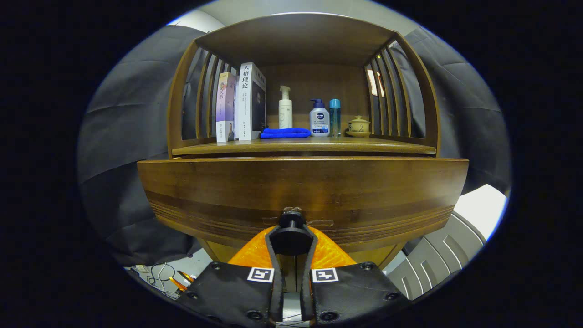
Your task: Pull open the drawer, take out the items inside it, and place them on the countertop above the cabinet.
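We see the gripper [292, 243] low in front of the wooden cabinet, its two black fingers [272, 255] drawn close together around the round black drawer knob [291, 225], pressing it from both sides with only a narrow slit left between them lower down. The drawer front [300, 189] spreads wide just beyond the fingers, and its inside is hidden from us, so we cannot tell what it holds or how far out it stands. Above it runs the countertop [387, 146], under a shelf canopy with slatted sides. Going from left to right along it, we find two upright books [239, 104] with Chinese titles on their spines, too small to read surely, then a folded blue cloth [285, 133] lying flat, a white pump bottle [285, 108] behind it, a white bottle with a blue pump [319, 118] carrying a round dark blue brand badge, a slim blue bottle [334, 117] just beside that, and a small lidded teacup on a saucer [359, 126]. Down at the left, loose cables [157, 273] lie on the floor, partly cut off.
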The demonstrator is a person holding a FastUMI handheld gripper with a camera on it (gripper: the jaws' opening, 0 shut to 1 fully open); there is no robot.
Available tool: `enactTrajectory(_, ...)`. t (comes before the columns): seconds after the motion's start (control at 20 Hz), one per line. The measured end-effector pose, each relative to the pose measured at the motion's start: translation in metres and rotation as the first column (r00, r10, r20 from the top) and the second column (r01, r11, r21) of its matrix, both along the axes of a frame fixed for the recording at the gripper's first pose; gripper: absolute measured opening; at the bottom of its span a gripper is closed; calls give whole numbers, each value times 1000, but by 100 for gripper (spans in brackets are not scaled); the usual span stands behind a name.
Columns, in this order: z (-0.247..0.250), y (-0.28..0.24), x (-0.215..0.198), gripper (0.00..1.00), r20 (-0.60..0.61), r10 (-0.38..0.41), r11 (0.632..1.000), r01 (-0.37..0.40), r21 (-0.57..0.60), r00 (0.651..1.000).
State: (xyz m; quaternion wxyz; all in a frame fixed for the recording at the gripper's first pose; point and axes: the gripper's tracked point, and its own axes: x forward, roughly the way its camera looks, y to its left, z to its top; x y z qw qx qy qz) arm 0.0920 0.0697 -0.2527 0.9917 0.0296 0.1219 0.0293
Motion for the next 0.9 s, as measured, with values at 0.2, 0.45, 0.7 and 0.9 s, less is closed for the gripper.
enactTrajectory(0.2, -4, 1, -16, 16, -9, 14, 1000, -14, -5, 1000)
enactTrajectory(0.45, -4, 1, -31, 16, -14, 22, 1000, -21, 9, 1000)
enactTrajectory(0.7, -5, 3, -49, 16, -25, 28, 1000, -28, 9, 999)
enactTrajectory(0.9, -6, 4, -68, 16, -26, 44, 999, -44, 2, 999)
